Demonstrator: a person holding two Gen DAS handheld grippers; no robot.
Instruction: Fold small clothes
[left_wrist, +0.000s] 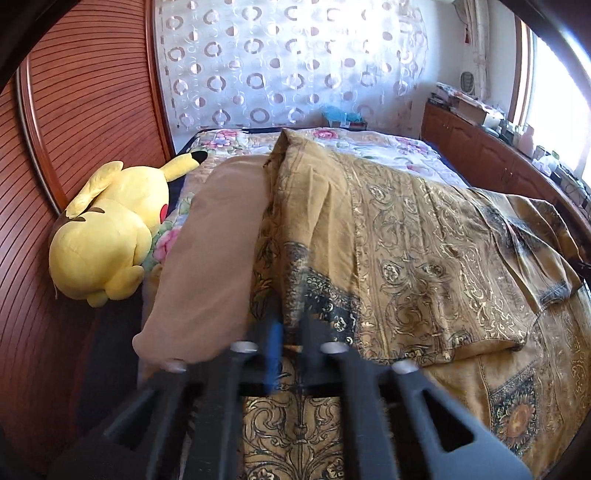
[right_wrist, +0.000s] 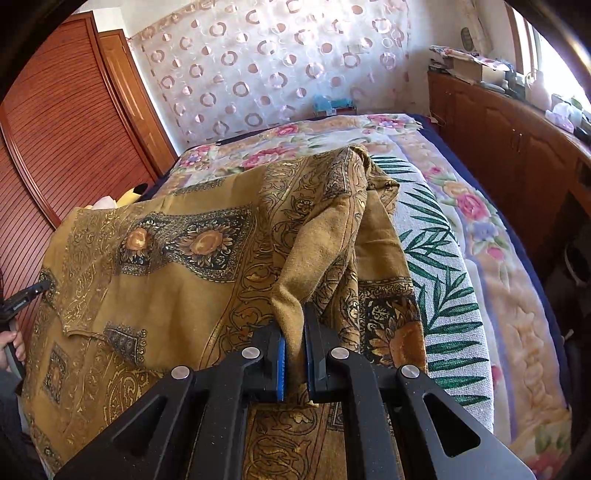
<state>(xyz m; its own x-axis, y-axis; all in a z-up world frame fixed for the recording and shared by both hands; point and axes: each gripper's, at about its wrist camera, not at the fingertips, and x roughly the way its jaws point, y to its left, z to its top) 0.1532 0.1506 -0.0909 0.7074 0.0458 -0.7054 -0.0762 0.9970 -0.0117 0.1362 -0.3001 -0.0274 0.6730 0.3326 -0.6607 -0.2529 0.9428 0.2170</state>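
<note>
**Both tongs pinch the ochre garment, stretched between them**

The right gripper (right_wrist: 293, 354) is clamped on a bunched fold of the mustard paisley garment (right_wrist: 177, 266), which rises straight ahead of its fingers. The left gripper (left_wrist: 291, 332) is blurred, its jaws drawn together on the same cloth's edge; in the right view it bites the hem far to the left. The garment's long axis runs roughly from one gripper to the other, draped over the floral bedspread (right_wrist: 517, 332) beyond them. A fold would probably carry one held edge across toward the other; the cloth sags between them.
</note>
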